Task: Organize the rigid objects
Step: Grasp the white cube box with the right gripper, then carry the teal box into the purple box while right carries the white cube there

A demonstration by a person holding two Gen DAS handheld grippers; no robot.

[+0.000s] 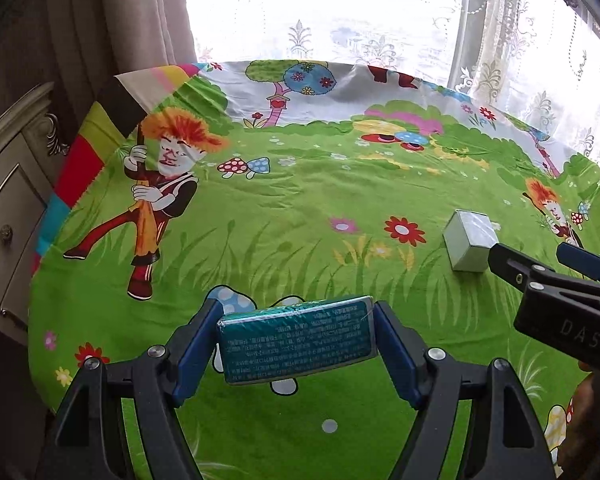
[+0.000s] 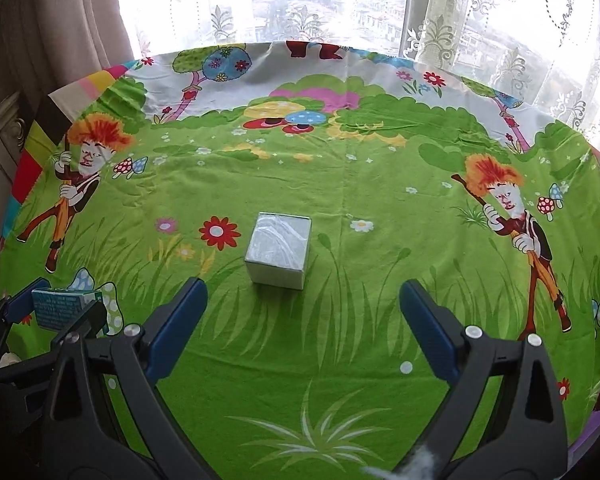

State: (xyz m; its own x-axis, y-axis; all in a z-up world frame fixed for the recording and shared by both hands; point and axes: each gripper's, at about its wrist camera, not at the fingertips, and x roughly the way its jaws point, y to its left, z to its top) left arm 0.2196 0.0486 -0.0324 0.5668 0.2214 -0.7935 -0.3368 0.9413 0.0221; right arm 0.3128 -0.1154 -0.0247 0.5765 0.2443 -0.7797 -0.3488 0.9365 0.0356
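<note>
- Between the pads of my left gripper [image 1: 298, 342] sits the teal box [image 1: 298, 342], clamped across its width with both blue pads pressing its short ends; it hangs clear of the green cartoon cloth [image 1: 300, 208].
- Ahead of my right gripper [image 2: 302, 320] and roughly centred on its line stands the silver cube [image 2: 279, 250], on the cloth, just beyond the fingertips and not touched. The jaws are spread wide and hold nothing.
- Seen from the left wrist, the right gripper comes in from the right side, one fingertip just beside the cube's near corner; I cannot tell whether it touches.
- Risk: the cube looks film-wrapped and glossy. I judge that pads closing off-centre could rotate it or squeeze it out forward.
- Risk: the cloth lies wrinkled and loose. A fingertip set too low could snag the fabric and drag the cube with it.
- Risk: the teal box is held only at its ends. A fast swing of the left hand could let it pivot or slip.
- Risk: both grippers work close together; bringing the box toward the cube could knock the tools against each other.
- Writing: the teal box carries dense white small print, upside down from the left wrist and too fine to read. The right gripper's body shows raised letters "DAS". No marking shows on the cube.
</note>
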